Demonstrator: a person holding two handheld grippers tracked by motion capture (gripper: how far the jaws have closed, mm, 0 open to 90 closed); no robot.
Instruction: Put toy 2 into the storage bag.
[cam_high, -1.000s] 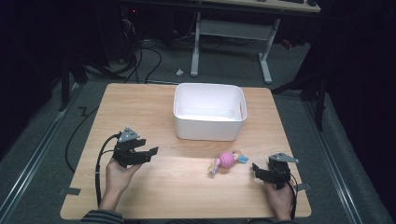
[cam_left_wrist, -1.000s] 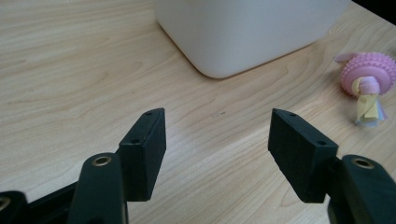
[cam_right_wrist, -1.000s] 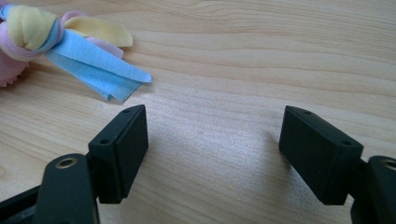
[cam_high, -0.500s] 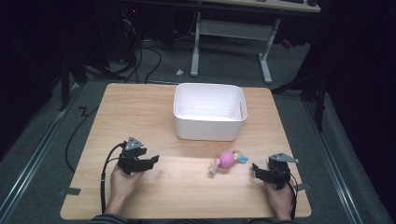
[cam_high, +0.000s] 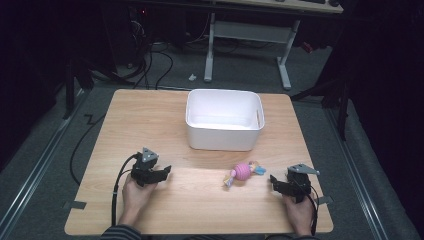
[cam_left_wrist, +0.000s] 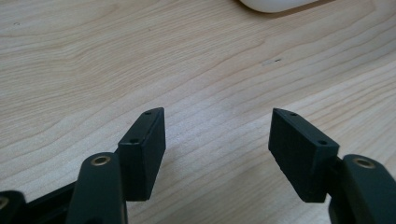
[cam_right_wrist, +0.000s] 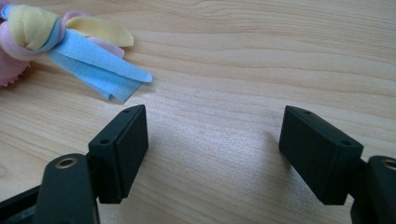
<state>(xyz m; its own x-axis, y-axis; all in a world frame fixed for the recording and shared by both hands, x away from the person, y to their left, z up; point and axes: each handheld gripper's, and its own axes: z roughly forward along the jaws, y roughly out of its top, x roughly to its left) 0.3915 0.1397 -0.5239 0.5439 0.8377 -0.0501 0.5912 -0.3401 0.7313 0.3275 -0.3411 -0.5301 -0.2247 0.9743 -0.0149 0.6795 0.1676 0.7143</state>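
On the wooden desk (cam_high: 150, 120), near its front edge, a pink toy (cam_high: 243, 171) w/ blue and yellow fabric strips lay on its side, between the two grippers but closer to the right one. Behind it, at desk centre, stood a white bin (cam_high: 224, 120), upright, open top, nothing seen inside.

Left gripper (cam_high: 159, 174) sat at front left, held by a hand (cam_high: 136, 192), pointing toward desk middle, well apart from the toy. Left gripper view: fingers (cam_left_wrist: 142, 151) spread wide, nothing between them, just bare wood; a curved edge of the white bin showed at the top of that view.

Right gripper (cam_high: 278, 184) sat at front right, held by the other hand (cam_high: 299, 212), aimed left toward the toy and near it, not touching. Right gripper view: fingers (cam_right_wrist: 122, 149) wide apart, gripping nothing, only desk grain btwn them; the toy's blue strips (cam_right_wrist: 95, 70) lay just ahead of the one finger, w/ the yellow knot (cam_right_wrist: 28, 25) and pink body at the upper corner.

Cables trailed from both grippers toward the person. Striped sleeve (cam_high: 120, 233) showed at the bottom edge of the high view.
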